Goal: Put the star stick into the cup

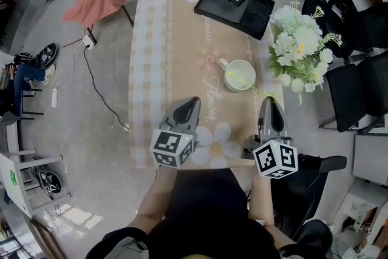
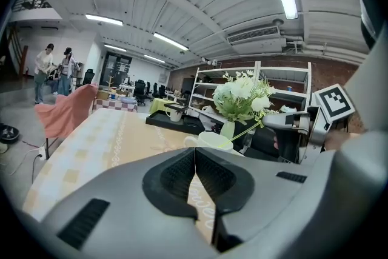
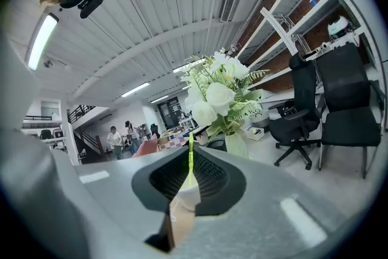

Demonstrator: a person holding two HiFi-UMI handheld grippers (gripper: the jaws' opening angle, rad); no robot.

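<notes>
Jaws of right gripper [image 1: 270, 101] clamped on star stick [image 3: 190, 158], left gripper [image 1: 194, 101] jaws together, tablecloth [image 1: 157, 39] script reading "Flower"

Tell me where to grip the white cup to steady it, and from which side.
Probably the handle, which juts from the far-left side of the cup: come in from the left with the left tool. The right tool, shut on the star stick, occupies the cup's right side, and the mouth must stay open.

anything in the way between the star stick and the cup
Nothing visible. The star stick, pinched in the right gripper, has its far end at the cup mouth; the flowers stand off to the right.
</notes>
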